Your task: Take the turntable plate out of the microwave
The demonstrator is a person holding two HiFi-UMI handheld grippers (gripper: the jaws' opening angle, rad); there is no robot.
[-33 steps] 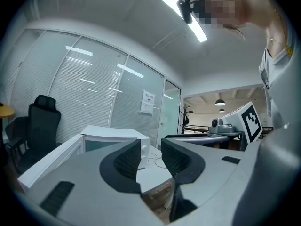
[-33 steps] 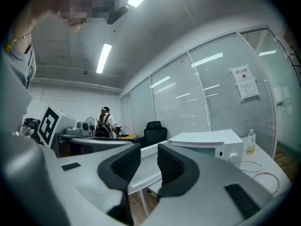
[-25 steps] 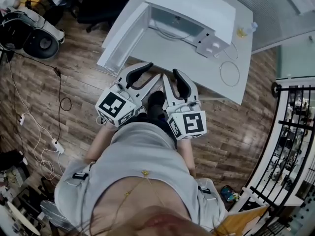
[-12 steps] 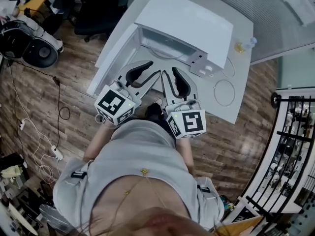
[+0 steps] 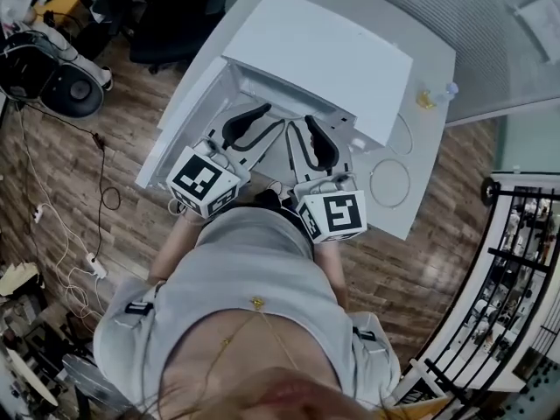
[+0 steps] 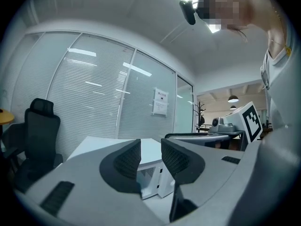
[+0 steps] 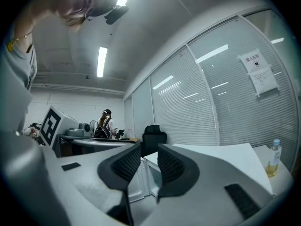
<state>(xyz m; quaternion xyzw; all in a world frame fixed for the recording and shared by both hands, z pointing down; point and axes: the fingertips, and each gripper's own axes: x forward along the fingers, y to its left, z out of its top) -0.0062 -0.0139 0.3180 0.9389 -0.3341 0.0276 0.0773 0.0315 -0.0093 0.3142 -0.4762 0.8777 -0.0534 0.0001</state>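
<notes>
My left gripper [image 6: 150, 150] was partly open with nothing between the ribbed pads, and my right gripper [image 7: 149, 155] was the same, part-way apart and empty. I held them side by side, both pointing about level at the white microwave [image 5: 325, 49] on the white table [image 5: 418, 151]. Its door [image 5: 185, 105] was swung out to my left. Its open cavity lay straight ahead of both jaws, just beyond their tips. I couldn't make out the turntable plate in any view, so I judged it lay flat on the cavity floor. The left gripper seemed better lined up with the opening, while the right sat toward the control-panel side.
</notes>
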